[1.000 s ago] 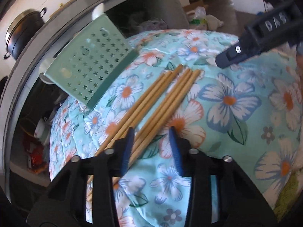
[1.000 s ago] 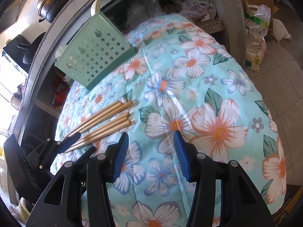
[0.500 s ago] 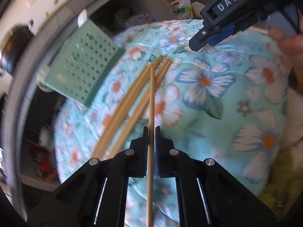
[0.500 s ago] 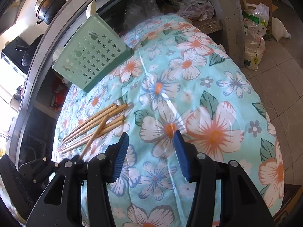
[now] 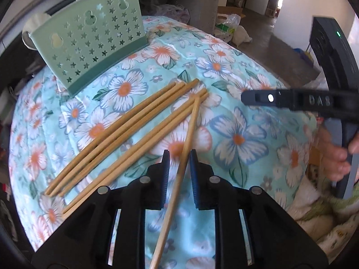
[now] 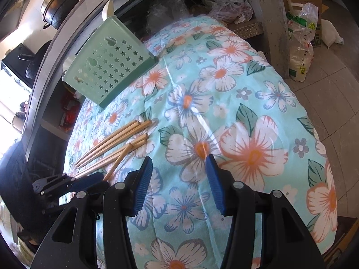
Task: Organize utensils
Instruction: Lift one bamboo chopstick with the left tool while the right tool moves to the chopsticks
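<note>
Only the left wrist view shows the person's hand (image 5: 334, 157) wrapped round the right gripper's handle, and a green indicator light on a dark upright device at the right edge; only the right wrist view shows the black pot (image 6: 62, 4) on the counter and the plastic bags (image 6: 300, 44) on the tiled floor. Both views show one green star-perforated utensil holder (image 5: 89, 42) standing at the far side of the floral cloth (image 5: 246, 134). I count six wooden chopsticks: five lie on the cloth in a loose bundle (image 5: 125, 132), three together and two beside them. The sixth, a single chopstick (image 5: 181, 163), runs lengthwise through the left gripper (image 5: 178, 174), its far tip meeting the ends of the bundle's pair. That gripper's jaws are narrow and opening, with gaps between the pads and the stick. The right gripper (image 6: 179, 183) hangs half-open over bare cloth, nothing between its blue pads, the chopsticks off to its left.
</note>
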Tool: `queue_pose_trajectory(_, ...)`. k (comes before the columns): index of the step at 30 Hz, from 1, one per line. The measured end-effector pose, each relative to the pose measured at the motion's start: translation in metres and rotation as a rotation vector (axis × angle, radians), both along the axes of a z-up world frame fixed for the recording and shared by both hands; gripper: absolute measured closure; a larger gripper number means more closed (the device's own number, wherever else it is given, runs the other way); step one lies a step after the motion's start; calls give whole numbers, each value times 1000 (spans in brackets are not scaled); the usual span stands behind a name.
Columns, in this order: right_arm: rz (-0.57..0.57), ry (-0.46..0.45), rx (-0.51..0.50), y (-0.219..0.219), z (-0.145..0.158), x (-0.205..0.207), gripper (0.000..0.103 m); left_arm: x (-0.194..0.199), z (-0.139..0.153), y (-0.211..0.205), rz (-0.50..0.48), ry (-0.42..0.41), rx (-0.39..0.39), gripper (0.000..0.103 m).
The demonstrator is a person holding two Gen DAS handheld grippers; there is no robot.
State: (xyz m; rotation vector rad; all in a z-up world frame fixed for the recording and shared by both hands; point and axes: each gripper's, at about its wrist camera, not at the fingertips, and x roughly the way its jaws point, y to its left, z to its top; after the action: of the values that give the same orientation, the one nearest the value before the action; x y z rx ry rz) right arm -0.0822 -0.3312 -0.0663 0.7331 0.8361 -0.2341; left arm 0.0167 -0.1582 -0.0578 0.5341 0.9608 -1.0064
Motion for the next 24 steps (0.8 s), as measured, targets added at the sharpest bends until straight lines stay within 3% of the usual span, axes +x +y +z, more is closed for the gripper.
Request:
queue_pose_trajectory(4, 0, 1, 5, -1, -2, 0, 55, 14, -7, -14, 25, 66, -15, 87)
queue_pose_trajectory(8, -4, 4, 18, -2, -4, 1, 55, 22, -11, -27, 38, 62, -20, 89)
queue_pose_trajectory(18, -12, -1, 45, -4, -7, 0, 55, 18, -12, -39, 39, -14, 6, 98)
queue_pose_trajectory(24, -14, -4, 52, -4, -8, 0, 55, 15, -11, -39, 44, -46, 17, 98)
